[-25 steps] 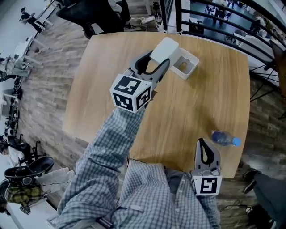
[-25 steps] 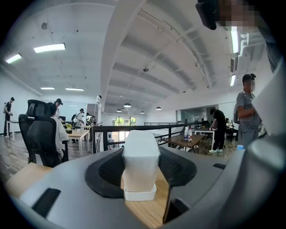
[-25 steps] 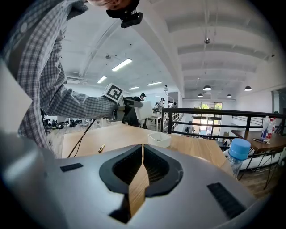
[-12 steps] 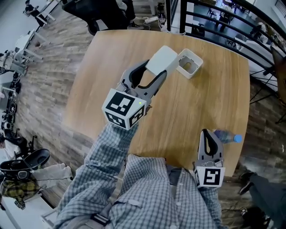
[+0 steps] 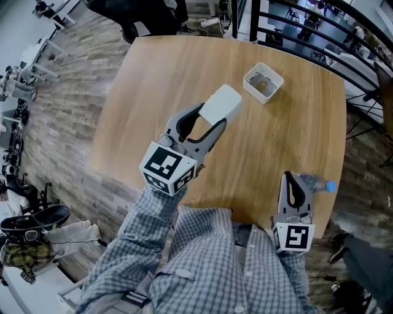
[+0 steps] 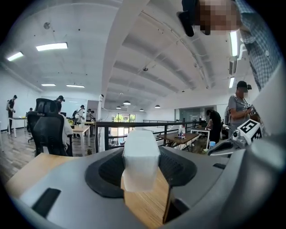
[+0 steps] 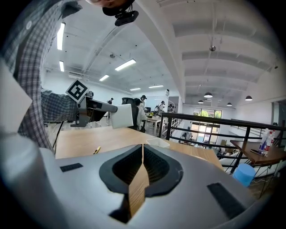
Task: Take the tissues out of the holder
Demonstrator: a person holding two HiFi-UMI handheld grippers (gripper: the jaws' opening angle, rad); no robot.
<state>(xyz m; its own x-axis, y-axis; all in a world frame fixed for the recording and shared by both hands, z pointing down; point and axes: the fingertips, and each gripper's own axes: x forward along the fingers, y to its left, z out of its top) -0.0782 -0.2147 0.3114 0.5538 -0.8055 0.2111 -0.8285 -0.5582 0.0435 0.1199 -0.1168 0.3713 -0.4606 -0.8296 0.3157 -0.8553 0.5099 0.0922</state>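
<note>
Head view: one wooden table [image 5: 147, 92], seen steeply from above.
Tissues: one white pack of tissues [image 5: 222, 103], held over the table's middle, well apart from the holder and nearer the person.
Holder: one white open-topped holder [image 5: 263, 81], standing near the table's far edge.
Left gripper [image 5: 212, 119]: jaws wide, clamped on the pack's sides.
Right gripper [image 5: 291, 179]: jaws pressed together, nothing between them, at the table's near edge.
Bottle: one clear bottle with a blue cap [image 5: 319, 183], lying just beside the right gripper, partly hidden behind it.
Around: one black chair [image 5: 144, 15] and a dark railing [image 5: 295, 27] beyond the far edge.
In the way: the checked sleeve [image 5: 153, 214] covers the table's near side.
</note>
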